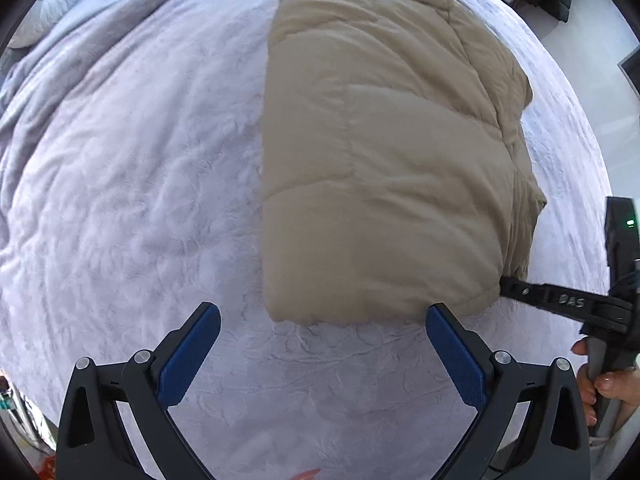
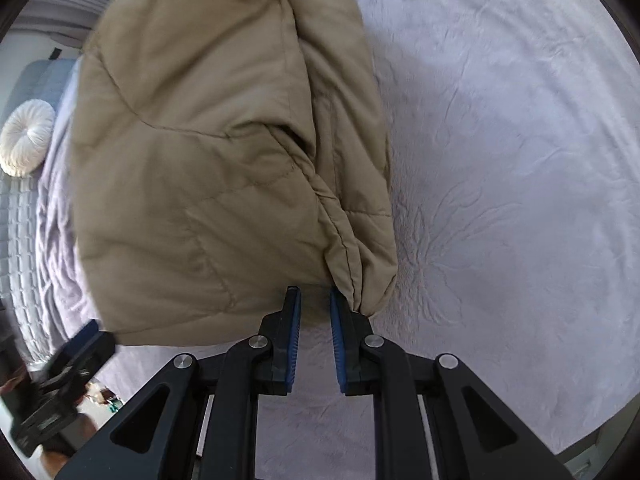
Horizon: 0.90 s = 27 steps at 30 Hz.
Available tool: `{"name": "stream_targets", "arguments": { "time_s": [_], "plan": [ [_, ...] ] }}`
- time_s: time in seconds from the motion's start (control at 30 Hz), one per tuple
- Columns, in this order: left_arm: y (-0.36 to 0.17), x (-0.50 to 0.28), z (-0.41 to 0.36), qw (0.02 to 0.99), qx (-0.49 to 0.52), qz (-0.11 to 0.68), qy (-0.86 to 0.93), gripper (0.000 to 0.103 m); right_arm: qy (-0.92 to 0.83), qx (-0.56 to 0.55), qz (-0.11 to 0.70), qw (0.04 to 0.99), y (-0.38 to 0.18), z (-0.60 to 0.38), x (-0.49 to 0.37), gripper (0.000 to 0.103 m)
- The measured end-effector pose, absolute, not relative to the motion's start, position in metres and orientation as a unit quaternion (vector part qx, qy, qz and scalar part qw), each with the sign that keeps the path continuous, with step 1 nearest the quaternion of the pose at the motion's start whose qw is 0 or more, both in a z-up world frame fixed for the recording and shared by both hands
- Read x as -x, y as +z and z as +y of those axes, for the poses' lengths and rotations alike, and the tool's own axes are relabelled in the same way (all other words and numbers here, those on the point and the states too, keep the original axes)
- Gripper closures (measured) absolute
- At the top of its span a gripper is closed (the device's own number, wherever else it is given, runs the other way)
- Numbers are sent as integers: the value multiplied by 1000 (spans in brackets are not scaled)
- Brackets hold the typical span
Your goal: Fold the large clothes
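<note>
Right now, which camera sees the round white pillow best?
The right wrist view shows it best: the round white pillow sits whole at the left edge, with its pleats and centre button plain. In the left wrist view the same kind of round pillow is in the top left corner, partly cut off and dimmer.

The folded tan quilted puffer coat [image 1: 384, 152] lies on the pale lavender textured bedspread [image 1: 132, 184], running lengthwise from 6 o'clock toward 12 in the left wrist view. The open left gripper [image 1: 322, 320] sits at 6 o'clock, just before the coat's near edge, its right finger [image 1: 452, 344] just beside that edge. The right gripper [image 2: 315, 294] comes in at 3 o'clock of the coat in that view, meeting its near right corner. In the right wrist view, bare bedspread spreads from 1 to 5 o'clock of the coat. A round white pleated cushion [image 2: 26, 142] lies at 9 o'clock, beyond the coat's far side.
</note>
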<state>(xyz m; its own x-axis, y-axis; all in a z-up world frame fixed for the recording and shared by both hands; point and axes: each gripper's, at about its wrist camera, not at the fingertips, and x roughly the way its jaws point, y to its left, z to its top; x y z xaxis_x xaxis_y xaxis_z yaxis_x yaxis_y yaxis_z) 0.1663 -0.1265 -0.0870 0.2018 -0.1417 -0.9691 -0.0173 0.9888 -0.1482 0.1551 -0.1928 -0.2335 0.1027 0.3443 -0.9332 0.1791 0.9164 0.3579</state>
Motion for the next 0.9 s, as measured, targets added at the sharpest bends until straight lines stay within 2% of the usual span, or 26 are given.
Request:
{"name": "stream_targets", "arguments": {
  "time_s": [0.1,0.27,0.33,0.4,0.53,0.6,0.63,0.73,0.83,0.9],
  "plan": [
    [-78,-165,-122,783,65,618,-26,0,55,-191,676,710,-239,-190,-155,86],
    [-66,-165,-115,793,73,604,-18,0,65,-174,674,715,-215,-191,-146,85],
    [-59,-163,-118,799,58,598,-20,0,64,-172,670,720,-201,-193,-141,75],
    [-52,-160,-123,803,44,594,-28,0,65,-172,661,727,-186,-195,-137,57],
    [-35,-154,-124,806,65,586,-55,0,66,-166,639,748,-154,-195,-134,43],
    [-27,-155,-124,806,62,586,-51,0,64,-159,628,759,-138,-192,-133,26],
    [-22,-155,-125,808,51,585,-43,0,62,-155,622,765,-129,-190,-133,22],
    [-5,-153,-129,816,24,576,-27,0,55,-138,602,784,-107,-183,-131,19],
    [16,-152,-127,826,30,562,-26,0,45,-115,583,803,-87,-179,-129,3],
    [26,-151,-127,832,34,554,-23,0,45,-111,564,817,-75,-177,-124,0]
  ]
}}
